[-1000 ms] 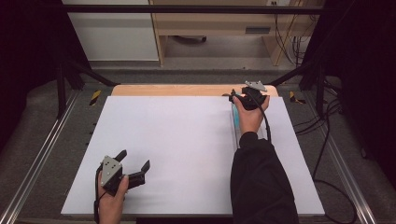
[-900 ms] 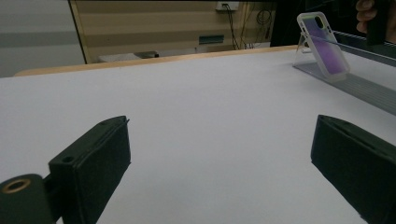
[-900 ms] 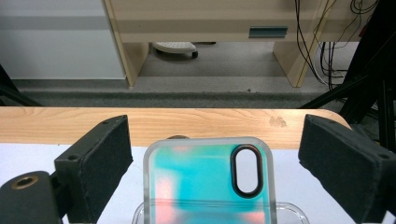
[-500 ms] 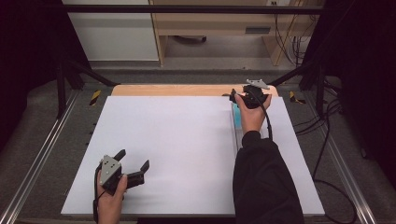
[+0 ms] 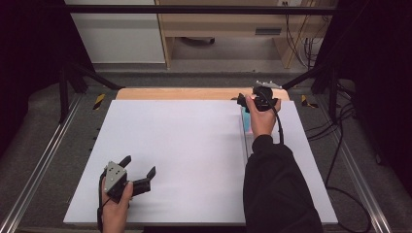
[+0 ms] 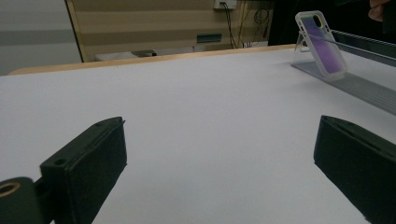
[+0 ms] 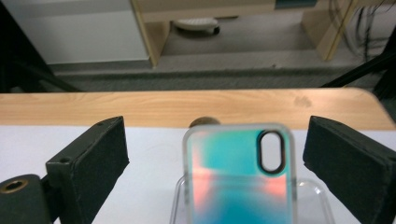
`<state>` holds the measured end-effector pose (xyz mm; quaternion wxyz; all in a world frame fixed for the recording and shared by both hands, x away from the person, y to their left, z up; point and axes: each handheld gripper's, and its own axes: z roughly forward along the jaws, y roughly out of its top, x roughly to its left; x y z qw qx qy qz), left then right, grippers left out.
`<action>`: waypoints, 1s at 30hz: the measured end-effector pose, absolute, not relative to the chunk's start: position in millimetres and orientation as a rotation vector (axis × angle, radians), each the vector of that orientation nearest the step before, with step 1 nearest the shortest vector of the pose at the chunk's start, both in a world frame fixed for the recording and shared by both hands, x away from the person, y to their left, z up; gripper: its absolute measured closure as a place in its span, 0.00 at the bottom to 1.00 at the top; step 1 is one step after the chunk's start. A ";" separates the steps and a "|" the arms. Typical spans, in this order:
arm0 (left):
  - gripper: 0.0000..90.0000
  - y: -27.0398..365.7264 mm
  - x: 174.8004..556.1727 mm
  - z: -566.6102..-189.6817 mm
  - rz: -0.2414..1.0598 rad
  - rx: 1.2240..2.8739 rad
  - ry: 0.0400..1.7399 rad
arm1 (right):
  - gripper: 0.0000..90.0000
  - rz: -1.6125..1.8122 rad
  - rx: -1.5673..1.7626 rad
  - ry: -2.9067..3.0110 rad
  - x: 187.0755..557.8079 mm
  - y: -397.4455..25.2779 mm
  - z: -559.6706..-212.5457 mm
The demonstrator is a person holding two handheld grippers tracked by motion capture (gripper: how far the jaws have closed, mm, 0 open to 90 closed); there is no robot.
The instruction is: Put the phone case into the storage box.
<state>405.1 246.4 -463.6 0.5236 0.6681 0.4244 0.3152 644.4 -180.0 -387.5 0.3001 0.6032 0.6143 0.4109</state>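
Case (image 7: 238, 175) is propped upright on clear stand (image 7: 308, 198) at far right of mat (image 5: 184, 145), long axis vertical. Seen dead ahead betw. wide-open jaws of R gripper (image 7: 215, 158), untouched; L gripper (image 5: 138, 172), also wide, is held well apart, near edge.

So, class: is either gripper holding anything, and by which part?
Nothing is held. The right gripper stands open around the phone case, not touching; the left gripper is open.

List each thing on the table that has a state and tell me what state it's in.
Left claw: open, holding nothing, low over the white sheet.
Right claw: open, its jaws on either side of the phone case, not touching it.
Phone case: upright, leaning on the clear stand.
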 end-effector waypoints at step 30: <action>0.02 244.7 404.4 -463.4 0.769 1.596 1.029 | 0.08 1.073 1.580 1.748 622.8 -185.2 -367.9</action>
